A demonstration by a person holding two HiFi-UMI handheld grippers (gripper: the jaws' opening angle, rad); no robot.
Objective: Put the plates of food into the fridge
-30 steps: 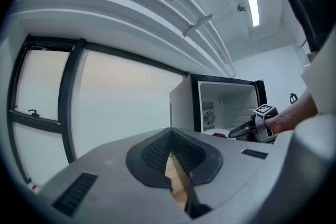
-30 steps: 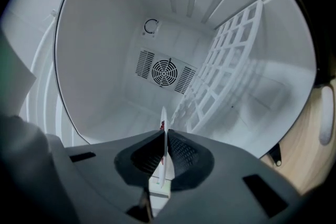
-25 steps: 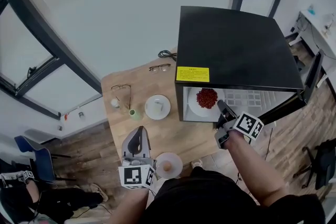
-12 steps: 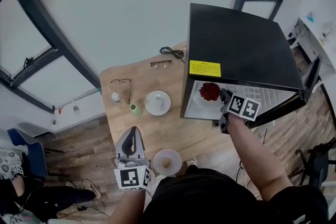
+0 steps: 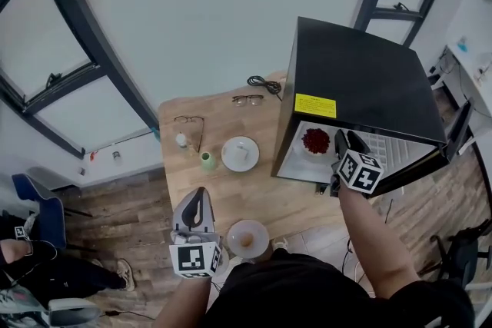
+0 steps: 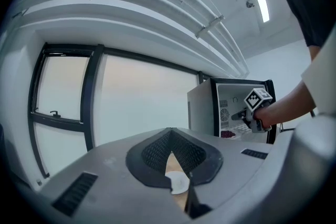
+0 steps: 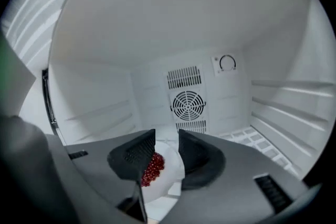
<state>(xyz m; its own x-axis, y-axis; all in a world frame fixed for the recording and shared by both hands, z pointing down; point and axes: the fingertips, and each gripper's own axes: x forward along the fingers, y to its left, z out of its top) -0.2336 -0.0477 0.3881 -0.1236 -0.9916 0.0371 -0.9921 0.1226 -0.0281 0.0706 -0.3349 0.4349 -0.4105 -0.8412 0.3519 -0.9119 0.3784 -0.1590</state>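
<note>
Left gripper (image 5: 198, 194): jaws together, empty, over table (image 5: 261, 194).
Near plate (image 5: 247, 240): on table, just beside left gripper.
Far plate (image 5: 240, 154): mid-table.
Red-food plate (image 5: 315, 143): on fridge (image 5: 361, 77) floor.
Right gripper (image 5: 347, 140): jaws opening, red-food plate between them.

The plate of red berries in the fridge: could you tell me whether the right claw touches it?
Cannot tell. In the right gripper view the right claw is opening around the plate, but its jaws overlap the rim, hiding any gap.

Red-food plate (image 5: 315, 142) in fridge (image 5: 361, 81); far plate (image 5: 240, 154), near plate (image 5: 247, 239) on table (image 5: 269, 196).
</note>
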